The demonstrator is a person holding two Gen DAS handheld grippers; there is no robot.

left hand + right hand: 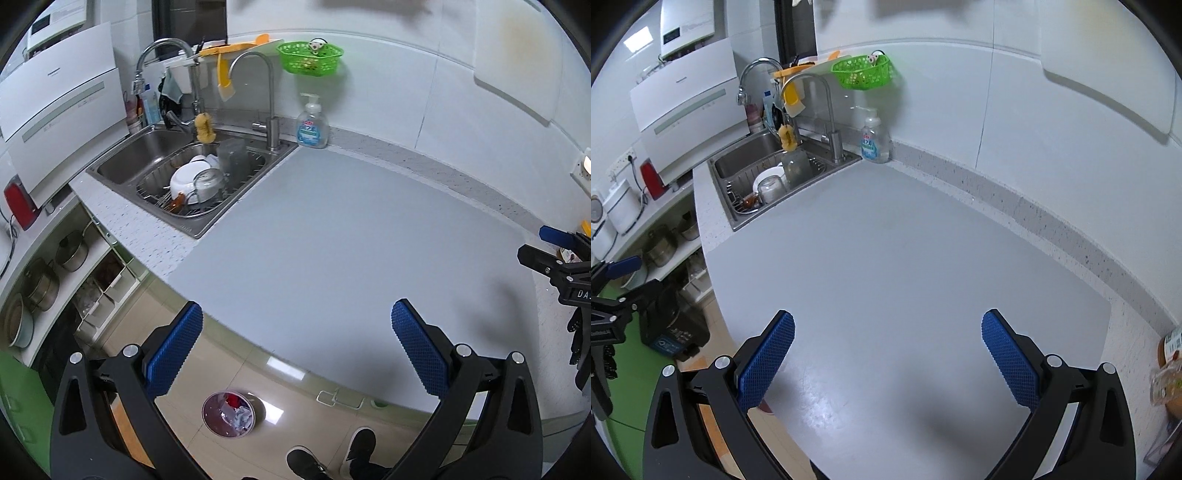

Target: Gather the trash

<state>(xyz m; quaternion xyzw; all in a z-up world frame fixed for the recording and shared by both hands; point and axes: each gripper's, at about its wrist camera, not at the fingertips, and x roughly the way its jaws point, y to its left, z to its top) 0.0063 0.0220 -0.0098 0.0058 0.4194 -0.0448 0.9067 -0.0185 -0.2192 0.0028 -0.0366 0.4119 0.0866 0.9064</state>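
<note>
Trash [236, 408]: crumpled, light, soft; already in floor bin [212, 419]; pinch a fold.
Bench [332, 229]: bare.
Left claw [295, 347]: apart, empty.
Right claw [888, 356]: apart, empty.

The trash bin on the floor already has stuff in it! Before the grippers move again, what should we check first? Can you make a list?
1. Left gripper open and empty: ok, blue pads spread wide, nothing between them.
2. Right gripper open and empty: ok, same.
3. Trash bin within sight: ok, on the floor below the counter edge, crumpled paper and something red inside.
4. Trash left on the gray mat: ok, none shows in either view.
5. Items at the counter's far right: cannot tell, cut off at the picture's edge and blurred.
6. Soap bottle out of the way: ok, upright by the wall beside the sink.
</note>
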